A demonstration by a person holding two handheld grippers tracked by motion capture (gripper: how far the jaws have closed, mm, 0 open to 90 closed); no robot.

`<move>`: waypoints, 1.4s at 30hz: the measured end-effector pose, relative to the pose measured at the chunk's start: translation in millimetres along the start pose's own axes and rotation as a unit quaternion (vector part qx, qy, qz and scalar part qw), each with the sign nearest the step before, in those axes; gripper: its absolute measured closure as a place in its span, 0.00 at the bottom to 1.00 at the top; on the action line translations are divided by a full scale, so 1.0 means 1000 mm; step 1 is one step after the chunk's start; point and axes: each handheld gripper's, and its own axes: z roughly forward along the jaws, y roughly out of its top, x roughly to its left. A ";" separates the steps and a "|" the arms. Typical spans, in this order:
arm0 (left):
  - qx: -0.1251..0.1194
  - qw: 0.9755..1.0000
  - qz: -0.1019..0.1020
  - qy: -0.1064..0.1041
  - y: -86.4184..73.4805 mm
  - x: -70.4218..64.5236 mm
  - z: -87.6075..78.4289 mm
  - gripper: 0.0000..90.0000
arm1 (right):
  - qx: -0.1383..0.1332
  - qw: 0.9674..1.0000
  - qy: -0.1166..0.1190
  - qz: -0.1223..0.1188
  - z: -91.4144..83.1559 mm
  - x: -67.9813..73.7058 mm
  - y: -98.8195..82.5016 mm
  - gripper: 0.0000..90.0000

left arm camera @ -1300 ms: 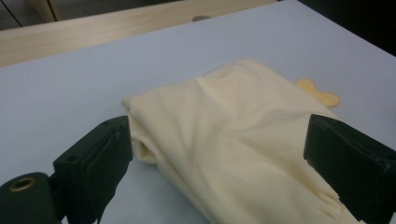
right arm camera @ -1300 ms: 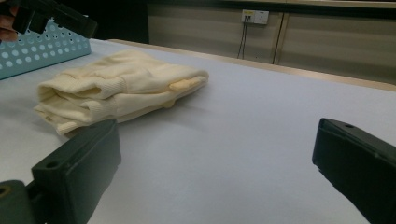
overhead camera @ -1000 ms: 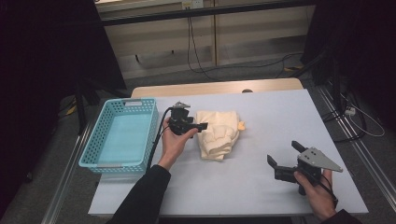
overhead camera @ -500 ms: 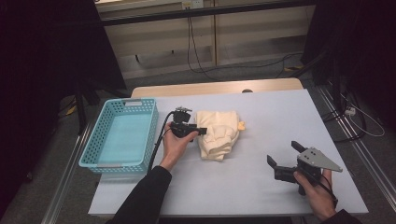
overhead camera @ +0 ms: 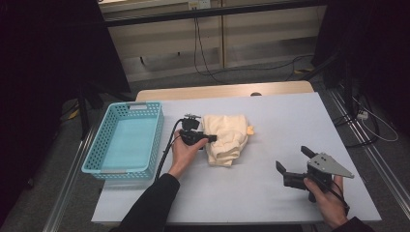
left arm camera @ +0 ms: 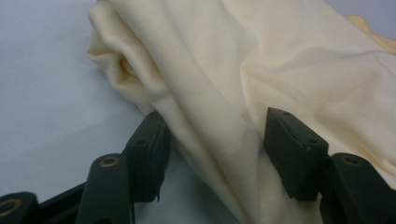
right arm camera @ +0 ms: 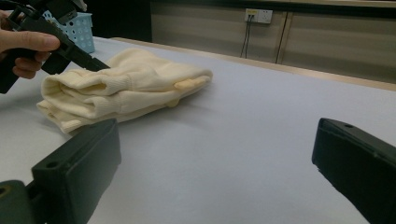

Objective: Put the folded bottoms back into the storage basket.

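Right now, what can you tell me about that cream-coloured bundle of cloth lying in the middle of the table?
The folded cream garment is soft knit fabric, bunched into a loose, thick bundle with rounded folds and a ribbed hem edge facing the right gripper view. A small yellow-orange piece pokes out at its far side. It lies flat on the pale table, right of the turquoise basket and apart from it. The left gripper has its jaws around a fold at the bundle's left edge; they have just been closing on it and press into the cloth.

Bare table right of the folded cloth; basket close at left.
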 end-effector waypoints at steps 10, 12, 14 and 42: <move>-0.004 1.000 0.023 0.002 -0.003 -0.011 0.005 0.55 | 0.000 1.000 -0.002 0.000 0.001 0.000 0.000 0.01; -0.004 1.000 0.022 -0.001 -0.003 -0.011 0.005 0.56 | 0.000 1.000 -0.001 0.001 0.001 0.000 0.000 0.01; -0.004 1.000 0.019 -0.009 -0.003 -0.009 0.005 0.59 | 0.001 1.000 -0.001 0.000 0.001 0.000 0.000 0.01; -0.038 0.998 0.041 -0.020 0.007 -0.027 -0.017 0.82 | 0.001 1.000 -0.001 0.002 0.000 -0.001 0.000 0.01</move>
